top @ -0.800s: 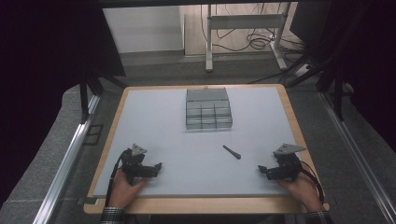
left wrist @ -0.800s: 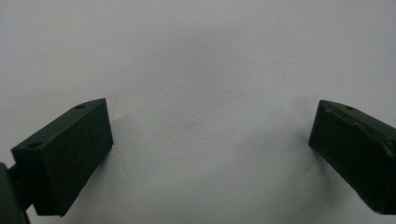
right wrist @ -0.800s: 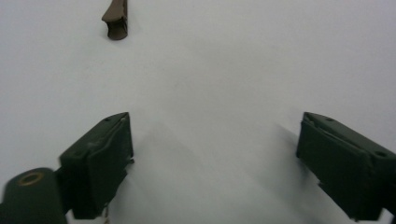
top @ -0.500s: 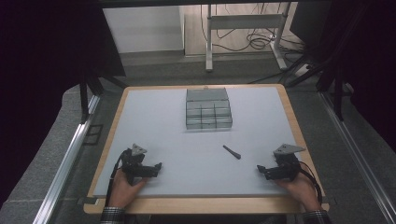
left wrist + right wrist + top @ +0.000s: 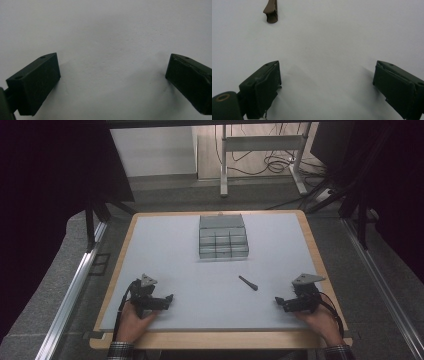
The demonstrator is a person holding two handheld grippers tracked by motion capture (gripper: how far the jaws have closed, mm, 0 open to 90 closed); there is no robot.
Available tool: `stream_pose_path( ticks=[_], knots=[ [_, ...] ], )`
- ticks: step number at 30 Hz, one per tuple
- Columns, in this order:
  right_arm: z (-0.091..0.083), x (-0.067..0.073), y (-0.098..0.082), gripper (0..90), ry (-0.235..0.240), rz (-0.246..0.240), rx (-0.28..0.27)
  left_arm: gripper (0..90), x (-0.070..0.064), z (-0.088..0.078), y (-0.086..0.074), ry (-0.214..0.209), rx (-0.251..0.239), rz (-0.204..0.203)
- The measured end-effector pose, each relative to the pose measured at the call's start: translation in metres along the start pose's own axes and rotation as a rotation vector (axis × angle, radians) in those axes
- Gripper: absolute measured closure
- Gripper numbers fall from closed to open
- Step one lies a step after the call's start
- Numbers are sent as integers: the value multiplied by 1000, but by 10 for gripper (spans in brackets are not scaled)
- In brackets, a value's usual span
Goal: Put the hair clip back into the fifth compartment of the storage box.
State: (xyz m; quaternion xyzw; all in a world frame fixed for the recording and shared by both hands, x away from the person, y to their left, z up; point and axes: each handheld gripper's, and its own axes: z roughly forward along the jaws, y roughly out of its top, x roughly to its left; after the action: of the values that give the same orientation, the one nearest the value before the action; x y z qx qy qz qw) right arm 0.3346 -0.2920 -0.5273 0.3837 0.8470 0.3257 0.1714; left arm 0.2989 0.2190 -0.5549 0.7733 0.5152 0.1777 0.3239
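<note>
**2 hand-held grippers at rest, jaws apart, beside a small dark tool**

High view: the left gripper [image 5: 167,298] and the right gripper [image 5: 278,301] lie low over the near part of the pale tabletop [image 5: 175,255], each held by a hand whose forearm is cut off at the bottom edge. Between them, nearer the right gripper, lies a small dark tapered tool [image 5: 248,283], alone and touched by neither; its make is too small to tell from here. Toward the far edge stands a grey compartment box [image 5: 223,236] with its lid raised; the contents of its cells cannot be made out.

Left gripper view: the left gripper [image 5: 112,75] has its 2 black jaws spread wide, with bare tabletop between them.

Right gripper view: the right gripper [image 5: 327,85] likewise stands with jaws wide apart and nothing between them. The tool [image 5: 271,10] appears brown at the upper left, its far end cut off by the top edge.
</note>
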Motion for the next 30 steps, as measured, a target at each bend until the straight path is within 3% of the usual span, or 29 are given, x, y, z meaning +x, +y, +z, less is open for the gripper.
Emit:
stream_pose_path(
  ticks=[20,30],
  knots=[
    [-6,0,13,110,-1,19,133,0,0,0,0,0,1,1],
    [-17,-2,28,153,8,88,98,0,0,0,0,0,1,1]
  ],
)
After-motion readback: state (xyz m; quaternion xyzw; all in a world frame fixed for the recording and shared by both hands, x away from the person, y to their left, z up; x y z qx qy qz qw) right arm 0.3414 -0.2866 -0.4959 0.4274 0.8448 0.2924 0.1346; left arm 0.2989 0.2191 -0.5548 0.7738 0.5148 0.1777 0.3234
